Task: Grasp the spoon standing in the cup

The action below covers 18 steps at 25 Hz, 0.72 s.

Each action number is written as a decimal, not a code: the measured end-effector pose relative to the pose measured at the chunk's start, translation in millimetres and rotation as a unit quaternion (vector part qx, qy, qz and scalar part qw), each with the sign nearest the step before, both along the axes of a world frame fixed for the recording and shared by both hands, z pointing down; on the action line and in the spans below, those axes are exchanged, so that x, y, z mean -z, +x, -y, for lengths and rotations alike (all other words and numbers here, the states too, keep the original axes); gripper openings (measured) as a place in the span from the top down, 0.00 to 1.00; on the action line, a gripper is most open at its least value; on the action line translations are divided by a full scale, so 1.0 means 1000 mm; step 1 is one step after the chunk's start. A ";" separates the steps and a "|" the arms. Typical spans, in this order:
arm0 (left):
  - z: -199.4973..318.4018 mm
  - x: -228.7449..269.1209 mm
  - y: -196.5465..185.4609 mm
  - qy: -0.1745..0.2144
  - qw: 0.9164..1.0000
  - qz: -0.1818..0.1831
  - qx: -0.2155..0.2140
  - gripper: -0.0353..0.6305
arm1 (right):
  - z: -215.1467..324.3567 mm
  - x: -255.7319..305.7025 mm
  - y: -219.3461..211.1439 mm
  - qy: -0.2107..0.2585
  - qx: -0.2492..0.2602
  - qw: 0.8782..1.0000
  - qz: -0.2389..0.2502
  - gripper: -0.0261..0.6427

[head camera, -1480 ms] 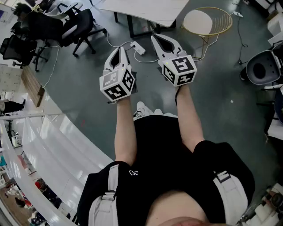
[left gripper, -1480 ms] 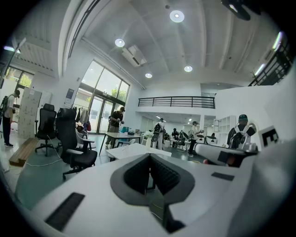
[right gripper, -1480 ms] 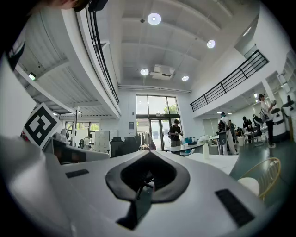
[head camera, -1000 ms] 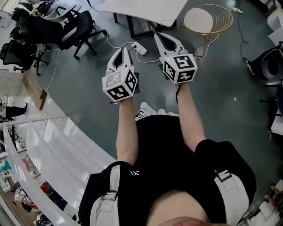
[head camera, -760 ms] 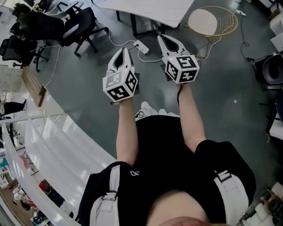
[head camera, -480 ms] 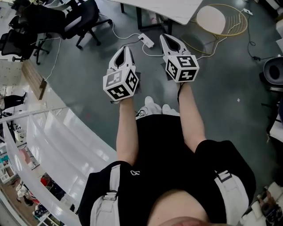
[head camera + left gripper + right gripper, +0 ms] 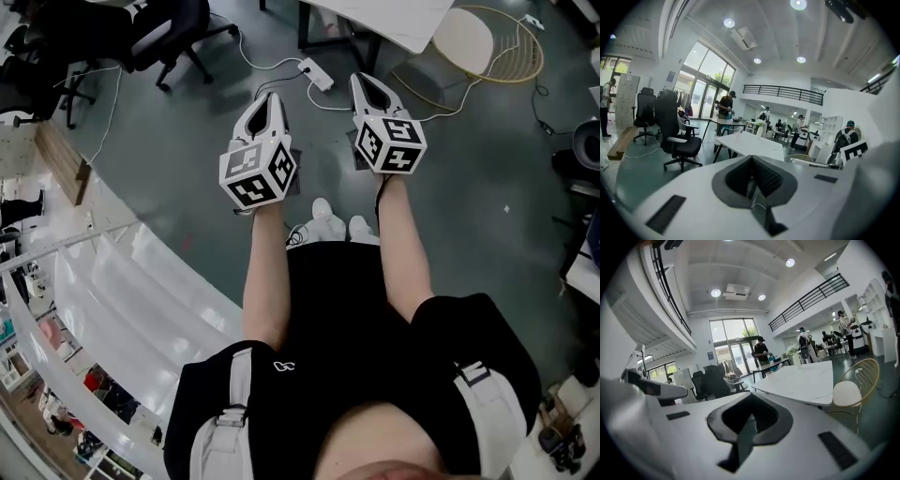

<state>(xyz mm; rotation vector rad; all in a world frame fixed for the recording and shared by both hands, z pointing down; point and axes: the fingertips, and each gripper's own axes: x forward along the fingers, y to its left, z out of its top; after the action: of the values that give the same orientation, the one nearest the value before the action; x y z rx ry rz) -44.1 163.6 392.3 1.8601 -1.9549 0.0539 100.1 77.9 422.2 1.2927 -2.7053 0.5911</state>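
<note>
I see no spoon that I can make out. A small clear cup [image 7: 768, 376] stands on the white table [image 7: 806, 380] ahead, too small to tell what is in it; it also shows as a speck [image 7: 736, 136] in the left gripper view. My left gripper [image 7: 272, 97] and right gripper [image 7: 359, 78] are held side by side at waist height over the grey floor, both pointing toward the table [image 7: 394, 11]. The left gripper [image 7: 752, 156] has its jaws closed together with nothing between them. The right gripper [image 7: 752, 393] is likewise shut and empty.
A gold wire chair [image 7: 487, 37] stands right of the table, and a power strip [image 7: 314, 73] with cables lies on the floor before it. Black office chairs [image 7: 178, 19] are at the upper left. A white curved railing [image 7: 122, 300] runs along my left. Several people stand at far tables [image 7: 725, 105].
The table, chair and power strip have slid down the head view, so I have come closer to the table. Both grippers stay shut and side by side.
</note>
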 end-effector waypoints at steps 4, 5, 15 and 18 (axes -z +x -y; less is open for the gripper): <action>0.015 -0.004 -0.016 0.011 1.000 -0.020 -0.004 0.93 | 0.010 0.004 -0.009 0.011 -0.010 1.000 -0.012 0.95; 0.020 -0.003 -0.018 0.016 1.000 -0.025 -0.005 0.93 | 0.013 0.007 -0.010 0.015 -0.011 1.000 -0.016 0.95; 0.047 0.006 -0.048 0.047 0.997 -0.058 -0.005 0.93 | 0.027 0.024 -0.035 0.043 -0.010 0.998 -0.051 0.95; 0.056 0.022 -0.060 0.074 0.995 -0.059 0.009 0.93 | 0.037 0.043 -0.045 0.066 -0.004 0.997 -0.049 0.95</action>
<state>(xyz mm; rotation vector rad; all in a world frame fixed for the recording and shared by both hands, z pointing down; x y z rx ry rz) -103.9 108.0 369.9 1.8894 -1.9399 -0.2074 55.4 41.0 379.2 1.3254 -2.6995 0.3455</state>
